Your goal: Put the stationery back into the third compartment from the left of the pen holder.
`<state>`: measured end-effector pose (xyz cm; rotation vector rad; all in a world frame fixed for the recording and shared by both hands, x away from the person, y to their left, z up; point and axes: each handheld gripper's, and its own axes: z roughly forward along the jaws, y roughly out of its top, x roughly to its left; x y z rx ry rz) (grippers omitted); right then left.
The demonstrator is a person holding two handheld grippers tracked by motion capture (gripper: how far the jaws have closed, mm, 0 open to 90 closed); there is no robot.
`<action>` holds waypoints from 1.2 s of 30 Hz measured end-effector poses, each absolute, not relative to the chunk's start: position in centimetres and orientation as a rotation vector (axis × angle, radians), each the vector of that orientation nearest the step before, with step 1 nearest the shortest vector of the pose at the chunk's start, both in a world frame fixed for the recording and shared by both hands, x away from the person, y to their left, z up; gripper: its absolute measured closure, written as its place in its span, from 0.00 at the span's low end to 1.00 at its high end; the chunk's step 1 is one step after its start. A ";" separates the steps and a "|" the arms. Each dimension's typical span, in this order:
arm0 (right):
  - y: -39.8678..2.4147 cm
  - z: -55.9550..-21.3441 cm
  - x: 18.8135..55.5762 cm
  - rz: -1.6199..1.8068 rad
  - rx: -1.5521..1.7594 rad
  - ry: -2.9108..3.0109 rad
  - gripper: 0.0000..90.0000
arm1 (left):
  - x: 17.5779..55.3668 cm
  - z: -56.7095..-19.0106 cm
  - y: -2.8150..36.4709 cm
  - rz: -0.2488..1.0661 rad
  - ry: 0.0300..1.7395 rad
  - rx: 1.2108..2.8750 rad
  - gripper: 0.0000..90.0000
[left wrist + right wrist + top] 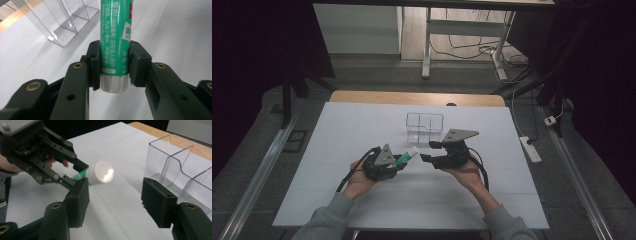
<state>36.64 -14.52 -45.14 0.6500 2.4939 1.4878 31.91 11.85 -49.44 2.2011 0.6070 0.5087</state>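
The high view shows a white-covered table with a wooden far edge (362, 97) occupying the centre of the frame. A person's two forearms in grey sleeves enter from the bottom edge.

The left gripper (398, 161), at lower centre-left of the high view, is clamped on a green cylindrical glue stick with a white cap (408, 157). The stick juts from the jaws toward the right of the frame, cap end leading, and is held above the table surface. In the left gripper view the stick (115, 40) runs up the middle of the frame between both black pads, which press its sides near the silver base end; white printed characters and a red patch are visible on its label. The left hand (360, 181) grips the tool from below.

The right gripper (431, 151), just right of centre in the high view, has its jaws spread wide with nothing between them. In the right gripper view the white cap (103, 172) sits in the upper middle of the frame, beyond the gap between the jaws, apart from both pads.

A clear plastic box with inner dividers (425, 128) stands on the table just beyond the two grippers, at centre frame. It shows at upper left of the left gripper view (60, 22) and at right of the right gripper view (172, 157).
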 end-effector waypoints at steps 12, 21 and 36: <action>-14.1 -45.8 36.7 1.506 0.682 2.502 0.39 | 31.8 -49.3 12.1 0.505 0.641 2.134 0.73; -13.5 -46.6 36.5 1.552 0.707 2.505 0.38 | 31.5 -49.3 11.4 0.498 0.611 2.129 0.73; -12.3 -47.5 36.1 1.644 0.722 2.502 0.48 | 31.1 -49.8 10.0 0.485 0.559 2.167 0.73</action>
